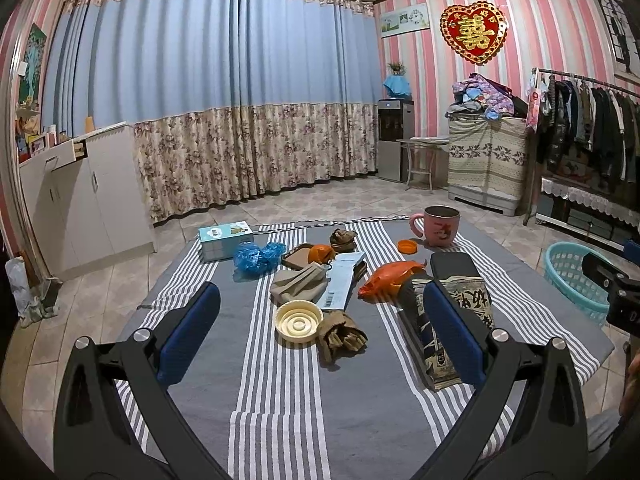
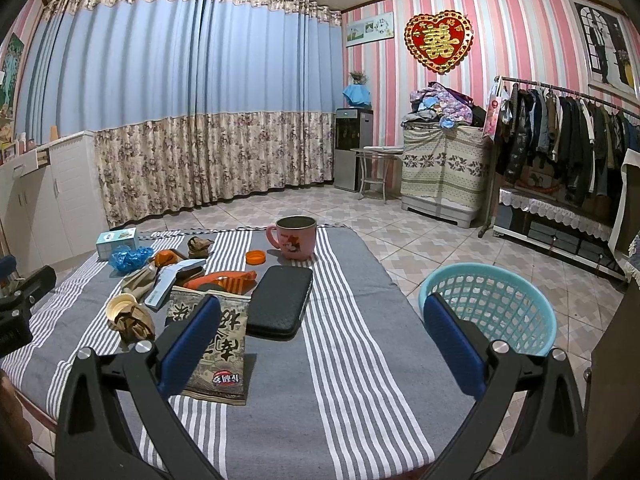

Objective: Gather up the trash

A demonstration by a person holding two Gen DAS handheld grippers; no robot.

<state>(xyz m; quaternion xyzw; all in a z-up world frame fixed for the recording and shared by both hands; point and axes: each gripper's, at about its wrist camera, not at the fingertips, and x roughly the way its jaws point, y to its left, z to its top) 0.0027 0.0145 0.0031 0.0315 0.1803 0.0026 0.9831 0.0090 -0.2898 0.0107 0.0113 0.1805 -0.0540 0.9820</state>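
Both claws hover spread and empty over the striped table (image 2: 360, 360), the left gripper (image 1: 320, 332) straddling a crumpled brown wrapper (image 1: 340, 338), probably paper, best pinched squarely before crossing to the teal basket (image 2: 520, 320) beside the right gripper (image 2: 322, 340).

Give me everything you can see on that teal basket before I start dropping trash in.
The teal basket is round, plastic-looking, with lattice-holed walls and a solid rim. It stands upright on the tiled floor, just off the table's right edge, apart from the striped cloth. What shows of its inside looks empty; the right gripper finger hides part of its near rim. Its base is not visible.
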